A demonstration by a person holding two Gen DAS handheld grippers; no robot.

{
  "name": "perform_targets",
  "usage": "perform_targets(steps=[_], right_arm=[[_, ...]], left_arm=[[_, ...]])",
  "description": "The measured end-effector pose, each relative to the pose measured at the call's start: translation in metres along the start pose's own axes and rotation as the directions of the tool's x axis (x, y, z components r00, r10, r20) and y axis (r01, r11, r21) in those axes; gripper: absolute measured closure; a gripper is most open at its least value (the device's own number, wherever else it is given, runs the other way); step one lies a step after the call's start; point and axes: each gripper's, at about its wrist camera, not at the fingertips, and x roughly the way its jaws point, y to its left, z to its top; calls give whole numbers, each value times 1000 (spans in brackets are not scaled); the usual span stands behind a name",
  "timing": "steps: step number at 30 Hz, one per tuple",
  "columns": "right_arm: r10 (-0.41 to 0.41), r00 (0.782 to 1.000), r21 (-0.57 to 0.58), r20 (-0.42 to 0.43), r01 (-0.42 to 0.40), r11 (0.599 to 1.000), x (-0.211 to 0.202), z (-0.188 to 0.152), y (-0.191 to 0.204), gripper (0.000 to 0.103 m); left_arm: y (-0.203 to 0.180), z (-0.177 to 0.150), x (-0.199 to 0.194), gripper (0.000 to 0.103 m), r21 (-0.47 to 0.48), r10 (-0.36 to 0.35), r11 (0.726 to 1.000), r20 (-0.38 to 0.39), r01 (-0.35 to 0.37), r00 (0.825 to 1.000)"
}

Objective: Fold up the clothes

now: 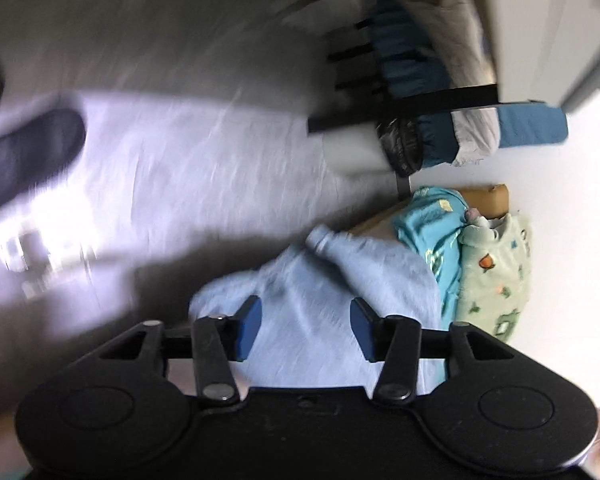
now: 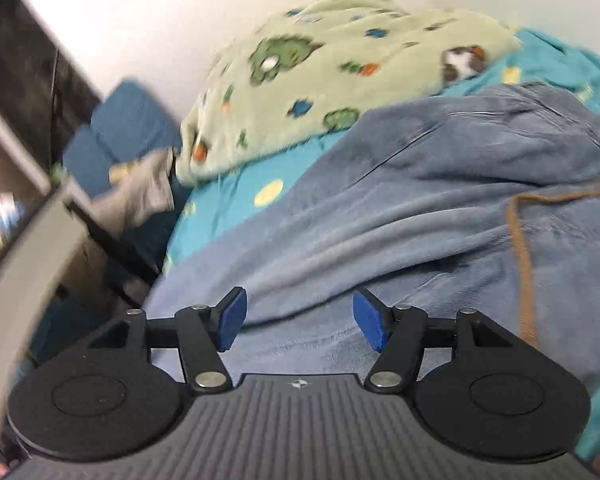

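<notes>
Left claw (image 1: 305, 328) w/ fingers apart, nothing held, over light blue top (image 1: 320, 292). Right claw (image 2: 299, 320) also wide, empty, over it.

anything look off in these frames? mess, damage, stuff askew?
No damage or spill shows. The clothes are an unfolded heap: a light blue garment draped over a cardboard box, with a teal piece and a green printed fleece bunched beside it. Both views are motion-blurred. Both hand-held grippers, left and right, are open and empty.
</notes>
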Motion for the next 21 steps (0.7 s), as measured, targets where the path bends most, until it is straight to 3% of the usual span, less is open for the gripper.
perform_targets(steps=[3,7,13,16,21], right_arm=[[-47,998,92,40,43,995,-19,15,-17,40],[-118,989,190,92,98,977,-45,35,-41,40],[-277,943,318,185,209,925,-80,53,-86,38],[-355,915,440,191,244,864,-87,47,-114,36],[-486,863,615,136,311,724,-93,35,-146,33]], left_arm=[[30,-10,18,55,-89,-14,996,-67,8,998],[45,-14,43,55,-126,-38,992,-137,21,990],[57,-13,73,54,-172,-8,985,-180,-24,984],[58,-12,81,52,-183,-17,983,-179,-16,984],[56,-14,93,51,-232,-26,973,-150,-9,988]])
